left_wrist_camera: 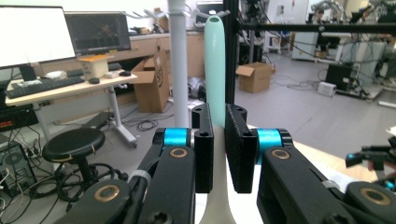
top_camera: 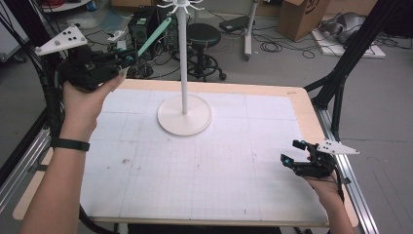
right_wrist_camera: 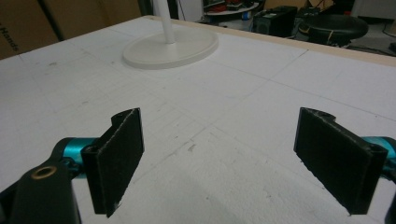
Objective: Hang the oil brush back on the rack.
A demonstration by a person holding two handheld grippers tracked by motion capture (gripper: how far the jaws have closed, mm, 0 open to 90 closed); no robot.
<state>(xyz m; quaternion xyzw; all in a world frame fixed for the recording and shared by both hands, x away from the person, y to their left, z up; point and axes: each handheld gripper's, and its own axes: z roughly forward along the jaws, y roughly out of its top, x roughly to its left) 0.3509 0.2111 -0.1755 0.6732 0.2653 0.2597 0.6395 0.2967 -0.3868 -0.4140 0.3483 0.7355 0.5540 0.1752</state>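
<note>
A: High view first. Where is the left tool (top_camera: pixel 127 59)?

B: Raised off the far left corner of the desk (top_camera: pixel 302 105), clamped on a mint-green utensil handle (top_camera: pixel 155 36). The handle slants up toward the white stand (top_camera: pixel 184 58), its tip just short of the pole.

A: And from the left tool's own camera?

B: The two black pads press the handle (left_wrist_camera: pixel 215 60) from both sides; it rises straight between them. The stand's pole (left_wrist_camera: pixel 178 60) is just left of it and a black frame post (left_wrist_camera: pixel 230 51) just right. The stand's hooks (left_wrist_camera: pixel 140 14) sit at the top edge, near the handle's tip.

A: The right tool (top_camera: pixel 295 153)?

B: Low over the near right part of the desk, well apart from the stand's round base (top_camera: pixel 184 115). Its jaws stand wide with nothing between them, over bare white desk (right_wrist_camera: pixel 243 135).

A: Anything around?

B: A black stool (top_camera: pixel 203 34) and cables on the floor beyond the desk.
</note>
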